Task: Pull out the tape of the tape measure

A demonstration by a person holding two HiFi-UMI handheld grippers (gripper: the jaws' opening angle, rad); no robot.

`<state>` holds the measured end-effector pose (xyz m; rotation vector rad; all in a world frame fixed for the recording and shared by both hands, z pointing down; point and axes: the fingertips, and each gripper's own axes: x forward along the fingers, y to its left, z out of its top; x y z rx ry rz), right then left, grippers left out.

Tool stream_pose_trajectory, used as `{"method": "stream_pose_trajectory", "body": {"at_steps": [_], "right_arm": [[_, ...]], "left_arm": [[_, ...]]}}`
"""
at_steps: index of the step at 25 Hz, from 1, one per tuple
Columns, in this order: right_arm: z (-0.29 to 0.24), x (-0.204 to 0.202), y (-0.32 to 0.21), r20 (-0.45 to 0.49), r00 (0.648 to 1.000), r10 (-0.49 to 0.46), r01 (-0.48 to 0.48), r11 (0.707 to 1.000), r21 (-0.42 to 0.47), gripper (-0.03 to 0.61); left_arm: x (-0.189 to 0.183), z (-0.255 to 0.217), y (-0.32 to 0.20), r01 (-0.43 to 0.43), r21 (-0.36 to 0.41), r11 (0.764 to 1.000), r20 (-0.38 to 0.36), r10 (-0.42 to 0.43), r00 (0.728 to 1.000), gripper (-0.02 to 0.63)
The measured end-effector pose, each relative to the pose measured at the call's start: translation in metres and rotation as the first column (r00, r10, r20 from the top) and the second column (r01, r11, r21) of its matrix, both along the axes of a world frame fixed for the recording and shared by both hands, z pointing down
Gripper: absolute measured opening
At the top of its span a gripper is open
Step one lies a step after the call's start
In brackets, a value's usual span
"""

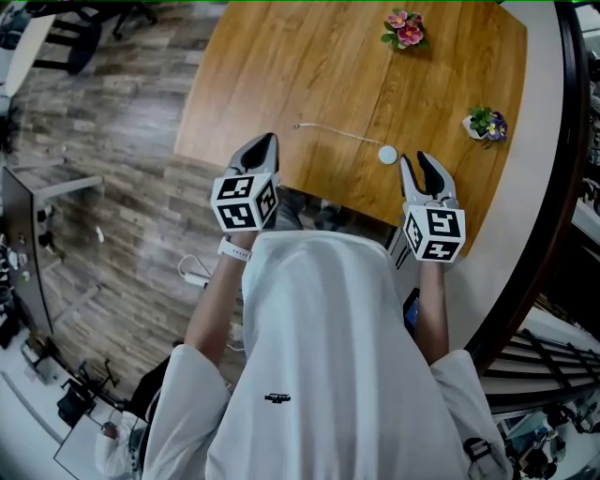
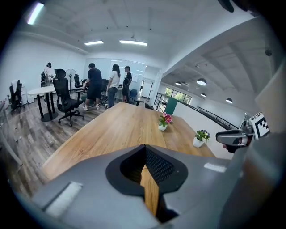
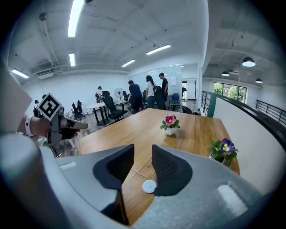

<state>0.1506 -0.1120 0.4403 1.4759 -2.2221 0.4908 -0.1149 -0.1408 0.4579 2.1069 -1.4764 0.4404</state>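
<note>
L gripper (image 1: 268,141) hovering mid-frame, jaws pressed together, empty; R gripper (image 1: 416,161) jaws sitting apart, empty, beside small round white tape measure (image 1: 387,155), thin white tape (image 1: 333,131) prob. lying extended.

The wooden tabletop (image 1: 309,84) is long, with a seam running down its length. Near its closer edge lies a tape measure (image 1: 387,155), a small round white case. Its thin pale tape (image 1: 333,131) is drawn out flat across the wood towards the left. Further along stands a small white pot of pink flowers (image 1: 405,29). A pot of purple flowers (image 1: 486,124) sits close to the right-hand edge, well apart from the first.
</note>
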Motion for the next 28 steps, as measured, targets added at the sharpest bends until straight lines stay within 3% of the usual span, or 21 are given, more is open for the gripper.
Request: {"method": "stream_pose_trajectory", "body": {"at_steps": [5,15,19,28], "right_arm": [[-0.034,0.01,0.003,0.002,1.0,0.01,-0.01,0.998,0.067,0.127],[-0.104,0.014,0.016,0.056,0.997,0.058,-0.069,0.973,0.219,0.127],[-0.136,0.02,0.024,0.083,0.993,0.081,-0.102,0.949,0.299,0.096],[-0.167,0.023,0.046,0.078,0.991,0.105,-0.127,0.916,0.38,0.029]], "left_arm": [[0.003,-0.042,0.009,-0.003,0.074,0.997,-0.042,0.006,0.999,0.017],[0.006,-0.096,0.022,-0.025,0.186,0.982,-0.011,0.028,1.0,0.017],[0.008,-0.118,0.023,-0.018,0.257,0.966,-0.014,0.023,1.0,0.017],[0.019,-0.158,0.027,-0.064,0.343,0.937,-0.028,0.079,0.996,0.017]]}}
